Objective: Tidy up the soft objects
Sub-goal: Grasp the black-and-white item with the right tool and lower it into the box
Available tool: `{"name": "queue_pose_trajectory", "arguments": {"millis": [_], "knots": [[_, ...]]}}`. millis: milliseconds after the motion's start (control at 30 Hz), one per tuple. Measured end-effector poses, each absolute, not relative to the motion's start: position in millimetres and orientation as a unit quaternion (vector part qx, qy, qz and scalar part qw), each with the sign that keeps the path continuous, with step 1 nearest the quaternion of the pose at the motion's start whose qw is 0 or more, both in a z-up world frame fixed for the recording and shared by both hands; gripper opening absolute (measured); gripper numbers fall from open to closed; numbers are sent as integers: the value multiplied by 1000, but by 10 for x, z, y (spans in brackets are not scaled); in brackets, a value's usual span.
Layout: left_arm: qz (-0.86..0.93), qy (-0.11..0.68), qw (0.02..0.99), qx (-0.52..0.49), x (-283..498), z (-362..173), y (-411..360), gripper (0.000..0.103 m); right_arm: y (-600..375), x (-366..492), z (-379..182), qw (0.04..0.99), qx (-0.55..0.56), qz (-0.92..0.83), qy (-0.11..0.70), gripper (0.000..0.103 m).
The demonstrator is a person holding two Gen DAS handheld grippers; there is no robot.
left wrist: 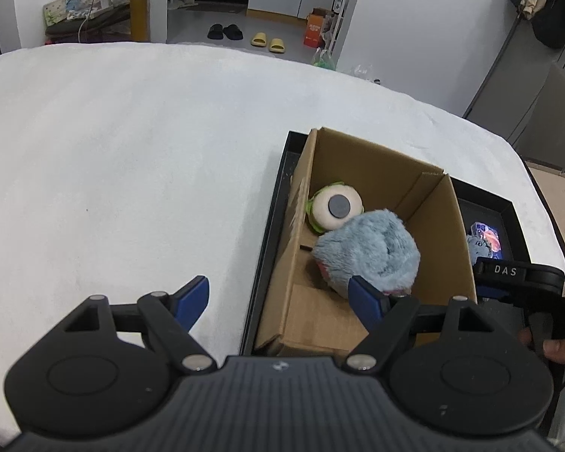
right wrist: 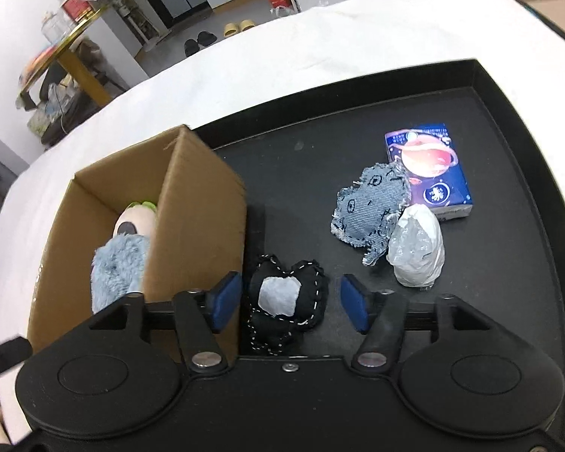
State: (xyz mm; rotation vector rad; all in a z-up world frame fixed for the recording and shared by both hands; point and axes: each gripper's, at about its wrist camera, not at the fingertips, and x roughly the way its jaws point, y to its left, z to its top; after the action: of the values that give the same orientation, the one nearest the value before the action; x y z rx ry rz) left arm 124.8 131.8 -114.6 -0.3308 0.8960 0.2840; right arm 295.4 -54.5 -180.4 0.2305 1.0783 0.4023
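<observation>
A cardboard box [left wrist: 437,226] stands in a black tray [right wrist: 508,271]. It holds a fluffy blue plush [left wrist: 369,248] and a green-and-cream eyeball plush [left wrist: 335,207]; both also show in the right wrist view, the blue plush [right wrist: 116,267] and the eyeball plush [right wrist: 135,222]. My left gripper [left wrist: 278,301] is open and empty at the box's left wall. My right gripper [right wrist: 290,301] is open, with its jaws either side of a black stitched plush [right wrist: 286,301] on the tray. A denim plush [right wrist: 369,207] lies further right.
A blue printed carton [right wrist: 437,173] and a crumpled white plastic wrap [right wrist: 418,252] lie on the tray beside the denim plush. The tray sits on a white cloth-covered table [left wrist: 132,169]. The right gripper's body [left wrist: 519,278] shows at the left view's right edge.
</observation>
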Motion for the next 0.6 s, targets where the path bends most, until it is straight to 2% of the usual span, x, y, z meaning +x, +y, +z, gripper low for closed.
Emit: {"name": "queue_pose_trajectory", "arguments": {"millis": [200,300,333,367,400,467,600], "knots": [[143,428,877,-163,1325,-1218,1343,80,-582,2997,-1970,825,95,189,524,59],[143,436,872,-171,1378,-1296,1340,80,-534,2941,-1959,834,72,206,507,57],[141,437,872,-172,1391,-1315,1333,80,-524,2939,-1950,835,69,208,505,49],[141,438,871,-173,1404,-1331,1328,80,-501,2939,-1952,834,59,218,504,35],[141,438,871,-173,1422,-1345,1326,80,-480,2927,-1941,832,50,229,503,30],[144,437,870,-175,1442,-1354,1337,80,-470,2905,-1921,833,37,237,498,23],[145,435,871,-176,1457,-1361,1358,80,-536,2880,-1825,839,32,229,493,19]]}}
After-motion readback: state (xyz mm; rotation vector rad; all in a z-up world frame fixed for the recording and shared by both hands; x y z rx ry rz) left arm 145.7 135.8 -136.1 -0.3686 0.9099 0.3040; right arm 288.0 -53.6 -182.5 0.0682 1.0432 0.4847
